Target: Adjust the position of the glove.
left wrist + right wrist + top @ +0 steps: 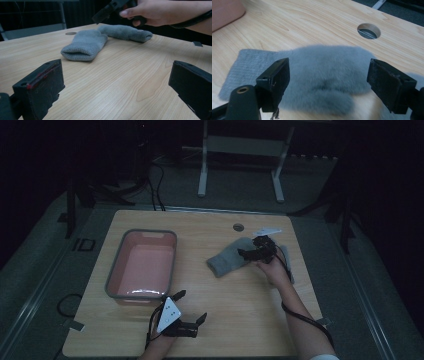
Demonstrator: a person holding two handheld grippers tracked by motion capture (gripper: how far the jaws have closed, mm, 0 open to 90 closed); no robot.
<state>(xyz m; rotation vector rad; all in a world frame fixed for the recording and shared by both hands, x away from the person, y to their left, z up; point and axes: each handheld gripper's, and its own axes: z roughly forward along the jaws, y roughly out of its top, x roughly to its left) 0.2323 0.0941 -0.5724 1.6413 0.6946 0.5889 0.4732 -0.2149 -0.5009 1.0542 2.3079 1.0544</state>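
A grey knitted mitten (227,260) lies flat on the wooden table (225,320), right of centre. My right gripper (252,248) hovers just above its far end, open. In the right gripper view the jaws straddle the mitten (324,75) without touching it, and the right gripper (328,67) holds nothing. A second grey mitten (125,32) lies behind the first mitten (85,45), under the person's right hand (155,12). My left gripper (191,306) stands open near the front edge, empty, with its jaws wide apart in the left gripper view (116,82).
A pink basin (142,265) with a grey rim stands on the left half of the table, just beyond my left gripper. A round cable hole (369,30) is set in the tabletop behind the mittens. White desk legs (202,170) stand on the floor beyond the table.
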